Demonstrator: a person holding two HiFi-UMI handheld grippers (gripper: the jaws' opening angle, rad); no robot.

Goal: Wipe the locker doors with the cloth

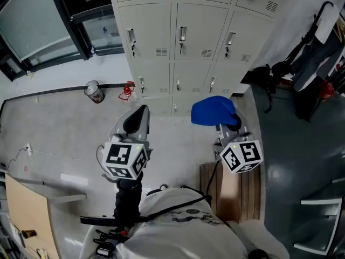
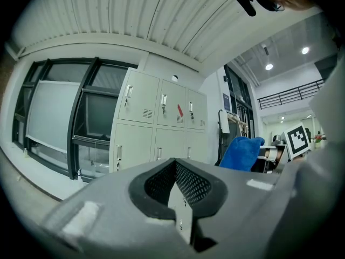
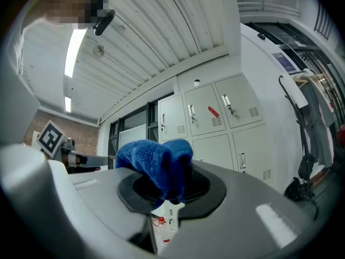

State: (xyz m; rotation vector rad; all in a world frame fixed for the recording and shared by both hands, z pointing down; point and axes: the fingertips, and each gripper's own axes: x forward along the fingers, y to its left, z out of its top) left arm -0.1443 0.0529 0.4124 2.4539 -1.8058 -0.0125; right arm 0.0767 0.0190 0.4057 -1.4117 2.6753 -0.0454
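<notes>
Closest under the head camera is the person's white top (image 1: pixel 180 228), and just beyond it the two marker cubes, one on each gripper. Left gripper (image 1: pixel 137 116) points toward the lockers (image 1: pixel 178 42) with its jaws clenched together; in the left gripper view the two meshed pads meet at their tips and nothing sits between them. Right gripper (image 1: pixel 223 127) has its jaws clamped on the blue cloth (image 1: pixel 213 111), which bunches up over the jaw tips and hides them in the head view. In the right gripper view the cloth rises out of the jaws as a folded lump and droops toward the left.

Both grippers are held above the pale floor (image 1: pixel 64 128), side by side and apart from one another, the right one a little nearer the lockers. The cloth hangs in front of the lower row of grey locker doors and is not touching them; open floor shows between the two. Each door has an upright handle and a small vent.

On the floor by the lockers' left corner stand a clear container (image 1: pixel 94 92) and a small red object (image 1: pixel 126 90), close to each other. A wooden slatted board (image 1: pixel 233 190) lies under the right gripper. Black bags (image 1: pixel 268 75) hang to the right of the lockers, and a dark-framed window (image 1: pixel 40 23) fills the upper left.
</notes>
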